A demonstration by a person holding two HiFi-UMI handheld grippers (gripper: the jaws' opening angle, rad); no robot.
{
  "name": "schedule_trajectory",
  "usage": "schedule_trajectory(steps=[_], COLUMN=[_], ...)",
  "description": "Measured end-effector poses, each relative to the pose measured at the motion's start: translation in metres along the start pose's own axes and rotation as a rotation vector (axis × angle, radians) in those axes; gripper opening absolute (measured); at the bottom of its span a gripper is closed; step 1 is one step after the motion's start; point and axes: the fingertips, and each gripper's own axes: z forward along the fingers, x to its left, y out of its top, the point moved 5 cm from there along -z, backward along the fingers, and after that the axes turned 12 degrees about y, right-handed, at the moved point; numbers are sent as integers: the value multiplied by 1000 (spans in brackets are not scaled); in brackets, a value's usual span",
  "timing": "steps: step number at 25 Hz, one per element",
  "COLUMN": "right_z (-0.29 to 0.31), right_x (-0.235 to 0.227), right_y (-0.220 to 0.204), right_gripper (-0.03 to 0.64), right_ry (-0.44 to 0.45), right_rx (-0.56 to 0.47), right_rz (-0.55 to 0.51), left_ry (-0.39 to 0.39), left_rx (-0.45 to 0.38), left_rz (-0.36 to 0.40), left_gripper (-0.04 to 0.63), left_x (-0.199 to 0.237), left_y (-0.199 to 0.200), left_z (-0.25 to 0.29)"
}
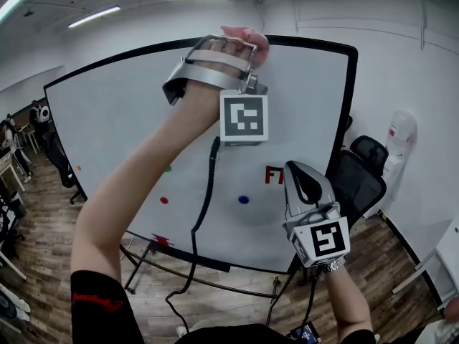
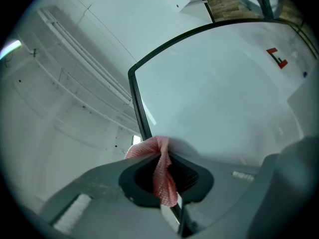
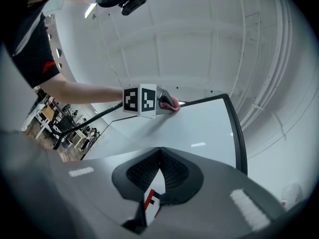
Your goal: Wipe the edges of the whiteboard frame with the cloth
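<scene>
Okay, nearest, the right gripper (image 3: 159, 152) was closed on nothing, held low before the whiteboard (image 1: 107, 120) face. Farther up, the left gripper (image 2: 160, 156) was clamped on the pink cloth (image 2: 164, 179), which sat against the black frame (image 2: 138, 108) at the board's top edge.

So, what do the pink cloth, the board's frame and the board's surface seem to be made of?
The cloth looks like a thin woven or mesh fabric, matte: a fine grid texture shows. The frame seems dark plastic or painted metal, smooth; I cannot tell which. The surface looks glossy and white: it reflects ceiling lights.
</scene>
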Motion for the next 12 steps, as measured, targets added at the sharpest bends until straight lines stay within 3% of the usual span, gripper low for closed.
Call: schedule_trajectory(steps=[6,12], right_z=[-16,-14], right_x=[-16,-17], right_y=[-4,2], right_gripper=[2,2], right_ry=[-11,-23], right_rx=[1,6], right_rz=[-3,-14], left_ry=[9,27], left_rx=[4,-51], left_rz=[12,-63], left_gripper=[25,25], left_x=[6,8], left_y=[23,31], left_z=[5,8])
